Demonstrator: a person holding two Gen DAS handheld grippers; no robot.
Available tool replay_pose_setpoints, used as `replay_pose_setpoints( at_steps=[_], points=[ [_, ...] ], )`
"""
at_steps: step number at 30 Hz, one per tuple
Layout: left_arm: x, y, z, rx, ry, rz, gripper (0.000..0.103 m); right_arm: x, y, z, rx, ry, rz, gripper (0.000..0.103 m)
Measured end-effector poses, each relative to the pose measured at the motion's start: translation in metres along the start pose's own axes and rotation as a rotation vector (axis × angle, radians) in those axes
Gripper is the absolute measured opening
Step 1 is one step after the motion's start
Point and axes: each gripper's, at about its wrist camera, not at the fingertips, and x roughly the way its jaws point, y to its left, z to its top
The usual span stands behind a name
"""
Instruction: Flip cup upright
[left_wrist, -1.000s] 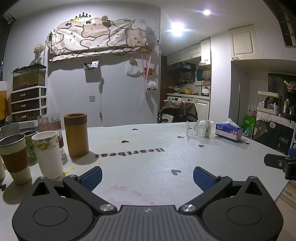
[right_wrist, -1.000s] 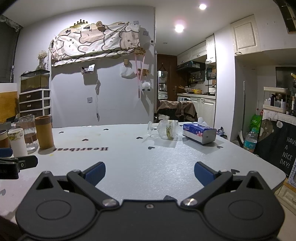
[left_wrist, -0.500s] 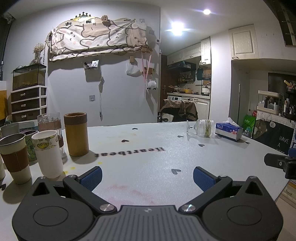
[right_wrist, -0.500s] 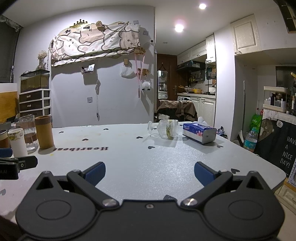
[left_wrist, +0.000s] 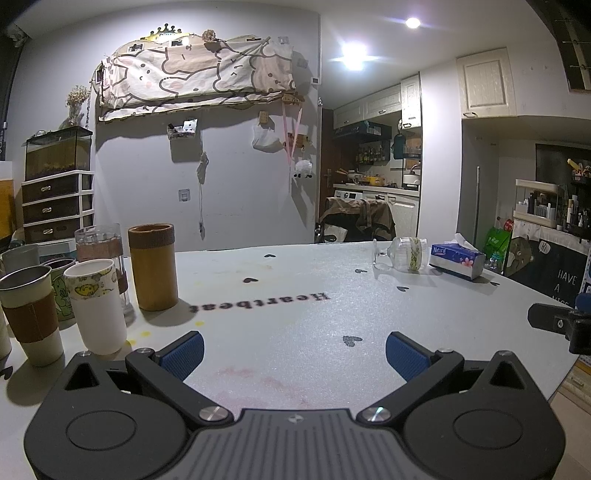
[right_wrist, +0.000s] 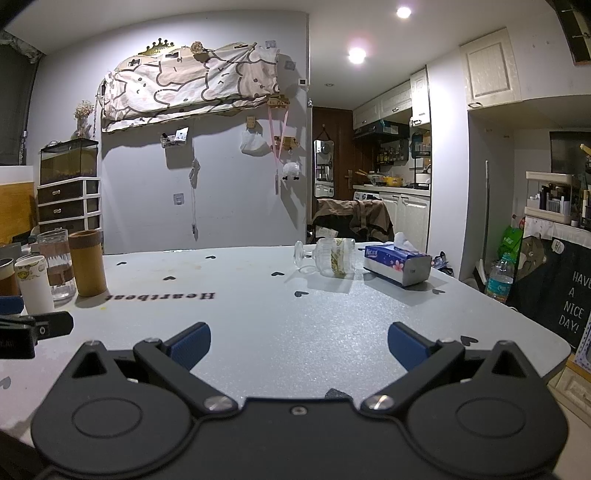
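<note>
Left tongs (left_wrist: 293, 350) gaped empty; the glass cup (left_wrist: 404, 254) lay sideways far ahead-right on the desk (left_wrist: 295, 306). Right tongs (right_wrist: 298, 343) gaped too, cup (right_wrist: 334, 257) ahead beside the tissue box (right_wrist: 397, 264); a clumsy nudge might roll it

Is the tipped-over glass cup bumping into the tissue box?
Apart. In the right wrist view a strip of bare table shows between the glass cup and the tissue box.

Grey wall (left_wrist: 240, 155), ceiling lights (left_wrist: 354, 61), kitchen cabinets (right_wrist: 487, 70).
</note>
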Motion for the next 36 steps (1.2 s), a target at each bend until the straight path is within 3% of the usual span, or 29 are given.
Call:
replay_pose_setpoints(
  at_steps=[25, 36],
  points=[
    [0.000, 0.000, -0.001, 0.006, -0.005, -0.002, 0.103, 0.000, 0.006, 0.006, -0.023, -0.004, -0.003, 0.103],
    [0.008, 0.009, 0.011, -0.004, -0.018, -0.009, 0.103, 0.052, 0.007, 0.045, -0.028, 0.024, -0.020, 0.103]
  ],
)
